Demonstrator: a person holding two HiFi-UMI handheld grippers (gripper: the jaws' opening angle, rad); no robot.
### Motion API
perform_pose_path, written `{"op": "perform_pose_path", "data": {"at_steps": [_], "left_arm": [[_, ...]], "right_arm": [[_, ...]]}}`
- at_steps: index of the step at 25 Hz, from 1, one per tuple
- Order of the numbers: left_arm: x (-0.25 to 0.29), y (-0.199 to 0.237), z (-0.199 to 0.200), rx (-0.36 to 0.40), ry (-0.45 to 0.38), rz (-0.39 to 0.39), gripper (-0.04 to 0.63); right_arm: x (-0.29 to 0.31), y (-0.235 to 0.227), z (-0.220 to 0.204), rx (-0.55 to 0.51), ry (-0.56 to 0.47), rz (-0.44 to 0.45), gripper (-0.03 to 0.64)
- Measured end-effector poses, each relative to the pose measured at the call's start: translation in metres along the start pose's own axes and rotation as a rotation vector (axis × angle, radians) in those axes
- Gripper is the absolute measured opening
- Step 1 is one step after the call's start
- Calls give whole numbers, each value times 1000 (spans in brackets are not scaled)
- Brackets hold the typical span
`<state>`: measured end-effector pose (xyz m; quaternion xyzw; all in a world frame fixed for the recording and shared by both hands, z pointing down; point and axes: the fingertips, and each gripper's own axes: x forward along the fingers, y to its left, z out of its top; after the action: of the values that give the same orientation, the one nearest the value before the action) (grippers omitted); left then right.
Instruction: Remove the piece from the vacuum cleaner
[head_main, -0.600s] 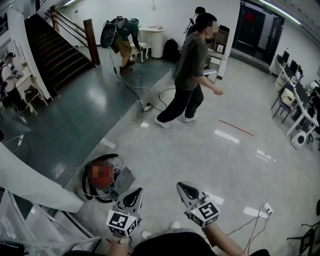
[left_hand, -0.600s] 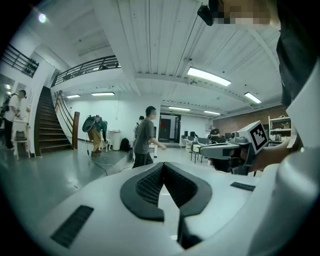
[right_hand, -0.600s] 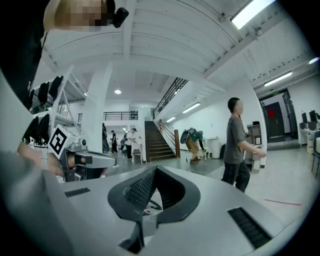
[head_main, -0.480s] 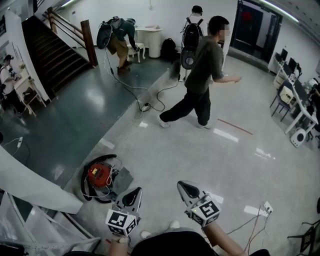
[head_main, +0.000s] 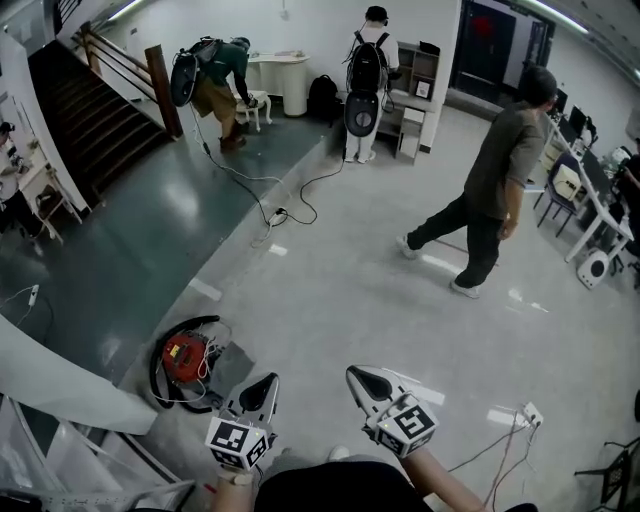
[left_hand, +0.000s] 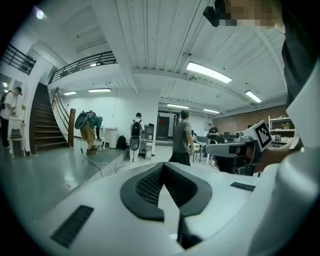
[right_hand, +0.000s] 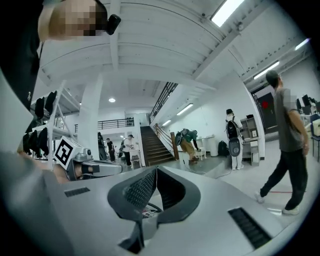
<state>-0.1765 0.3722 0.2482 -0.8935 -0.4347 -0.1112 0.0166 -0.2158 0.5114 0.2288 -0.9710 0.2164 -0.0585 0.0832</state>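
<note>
1. Left gripper (head_main: 262, 386): held low at the bottom of the head view, tips pointing forward. In the left gripper view, the left gripper (left_hand: 162, 167) has its two black ribbed pads (left_hand: 145, 186) closed tip to tip. Nothing is clamped between them.

2. Right gripper (head_main: 362, 378): held beside the left gripper, apart from it, tips also forward. In the right gripper view, the right gripper (right_hand: 155, 171) has its jaws brought together at the tips. It carries nothing.

3. Red canister vacuum cleaner (head_main: 183, 358): lies on the pale polished floor (head_main: 330, 300), ahead of the left gripper and to its left. Neither gripper touches it. A black ribbed hose (head_main: 160, 350) curls round its left side. A flat grey sheet (head_main: 230, 365) lies just beside it on the right. Which piece comes off cannot be made out at this size.

4. Surroundings:
- A person in a grey shirt and black trousers (head_main: 490, 195) walks across the floor, well apart from the vacuum cleaner.
- A white power strip (head_main: 530, 413) lies on the floor to the right of the right gripper.
</note>
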Motion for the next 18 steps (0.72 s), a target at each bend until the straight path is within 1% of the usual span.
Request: {"op": "perform_pose_path", "data": {"at_steps": [4,9,12,15,18], "left_arm": [[21,6,-11,-25,27,12,17],[57,30,-24,-27,54,14,17],[85,58,-26,-36,44,10,17],[116,97,-16,-34,26,9,18],[140,139,-5,-41,16,19,17]], "right_arm": [[8,-21,-7,-9,16,15,29],[31,-56,-15,14,34,-9,29],[60,-80,-18,-12,52,-23,29],[104,-98,-11,-24,58,-11,29],[157,-108,0,-47,81,17,29]]}}
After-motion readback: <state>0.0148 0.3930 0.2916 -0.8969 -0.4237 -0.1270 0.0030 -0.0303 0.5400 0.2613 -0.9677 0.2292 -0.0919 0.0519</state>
